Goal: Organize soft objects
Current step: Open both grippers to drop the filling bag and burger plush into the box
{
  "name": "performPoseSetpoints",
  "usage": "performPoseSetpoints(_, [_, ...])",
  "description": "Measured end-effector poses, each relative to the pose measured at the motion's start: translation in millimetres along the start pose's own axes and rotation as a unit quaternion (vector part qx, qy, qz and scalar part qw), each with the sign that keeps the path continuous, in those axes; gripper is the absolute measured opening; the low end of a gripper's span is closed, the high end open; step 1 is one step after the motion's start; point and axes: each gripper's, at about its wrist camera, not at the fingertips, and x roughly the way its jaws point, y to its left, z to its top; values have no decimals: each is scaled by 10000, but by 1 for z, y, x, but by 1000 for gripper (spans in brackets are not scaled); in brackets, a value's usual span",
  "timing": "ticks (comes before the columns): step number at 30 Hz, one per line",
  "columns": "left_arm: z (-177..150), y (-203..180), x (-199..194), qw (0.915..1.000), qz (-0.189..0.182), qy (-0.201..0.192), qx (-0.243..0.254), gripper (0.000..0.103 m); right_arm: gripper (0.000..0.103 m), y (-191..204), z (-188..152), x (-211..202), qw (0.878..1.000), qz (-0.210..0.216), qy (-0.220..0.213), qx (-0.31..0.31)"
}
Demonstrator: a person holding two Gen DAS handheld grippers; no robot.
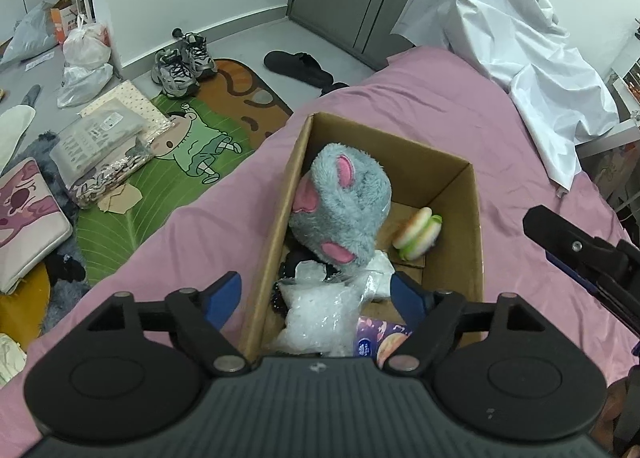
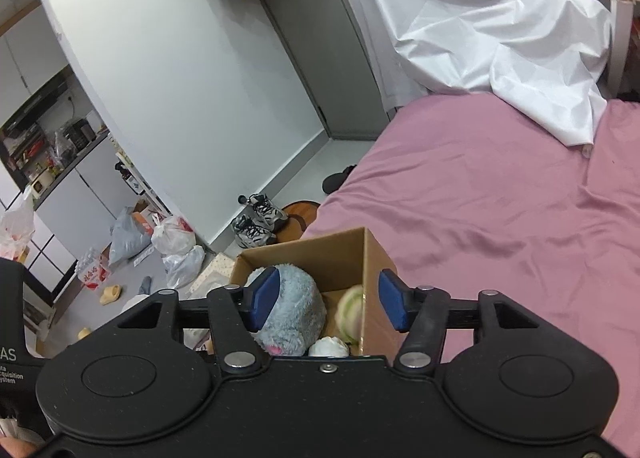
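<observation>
The left gripper (image 1: 316,294) is hovering over the near end of a cardboard box (image 1: 476,218) with its blue pads spread wide and pressing on nothing; a crinkled clear plastic bag (image 1: 316,310) is lying between and below them, and a printed purple packet (image 1: 380,338) is showing just beside the right pad. Beyond the bag, a grey plush toy (image 1: 344,206) with pink patches is leaning against the box's left wall, and a soft burger toy (image 1: 418,234) is lying on the box floor to its right, near the far corner.

The right gripper (image 2: 326,304) is hanging above the same box (image 2: 376,254), jaws parted, gripping nothing. Between its pads the grey plush toy (image 2: 292,310) is filling the left side, a blurred greenish-white shape, the burger toy (image 2: 352,314), is showing by the right wall, and a white rounded object (image 2: 328,346) is sitting at the bottom edge; what it is cannot be told.

The box is resting on a bed covered with a pink sheet (image 2: 500,218). A crumpled white sheet (image 2: 500,38) is draping over the bed's far end. On the floor, a pair of grey sneakers (image 1: 184,62) is standing near a cartoon-printed mat (image 1: 192,146), with a black slipper (image 1: 300,66) and plastic bags (image 1: 86,58) lying near the wall.
</observation>
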Motion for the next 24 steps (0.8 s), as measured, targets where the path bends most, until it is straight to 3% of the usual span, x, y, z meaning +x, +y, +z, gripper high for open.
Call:
performPoseSetpoints(14, [-4, -18, -24, 9996, 133, -165, 194, 97, 79, -15, 5, -32, 9997, 17, -4, 242])
performPoseSetpoints(24, [-5, -33, -46, 9990, 249, -310, 182, 102, 91, -30, 13, -62, 9991, 176, 69, 377])
